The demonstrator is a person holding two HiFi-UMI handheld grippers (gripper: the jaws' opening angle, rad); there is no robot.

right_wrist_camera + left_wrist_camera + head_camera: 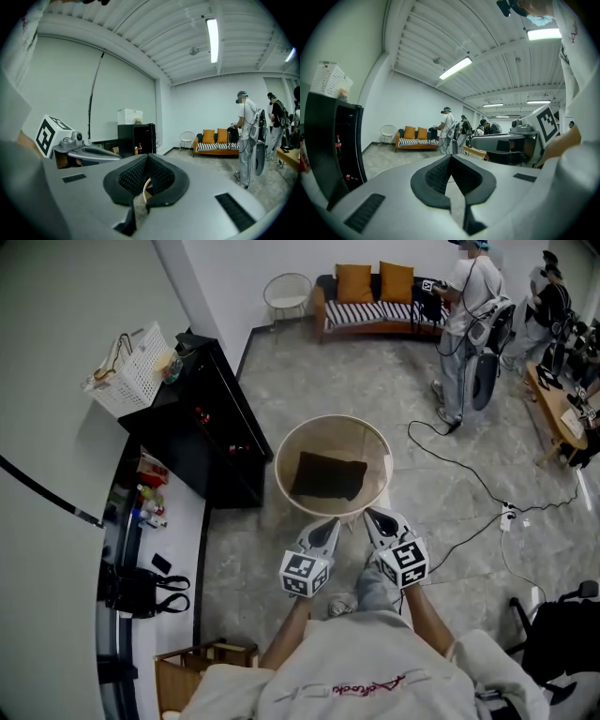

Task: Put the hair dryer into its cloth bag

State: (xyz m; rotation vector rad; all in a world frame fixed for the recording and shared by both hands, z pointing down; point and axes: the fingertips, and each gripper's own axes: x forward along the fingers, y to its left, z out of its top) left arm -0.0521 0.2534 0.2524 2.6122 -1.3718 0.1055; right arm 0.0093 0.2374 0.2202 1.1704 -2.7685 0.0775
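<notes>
A grey marbled floor carries a round tabletop (287, 457), on which a dark cloth bag (327, 476) lies flat. No hair dryer is discerned. The left tool (328, 524) and right tool (373, 517) are closed and empty at its near rim. The bag is judged soft, light and limp, best taken by an edge.

— How are the grippers held?

— Side by side out in front of the body. The left gripper (329, 523) and the right gripper (373, 515) both point forward, and their tips angle slightly toward each other without touching.

— And the jaws?

— Both pairs are pressed together with nothing between them (each gripper's own view shows the dark pads meeting at the tip).

— The arms?

— The left forearm (284, 638) and the right forearm (428, 613) reach straight back from the grippers. A marker cube sits at the rear of each.
</notes>
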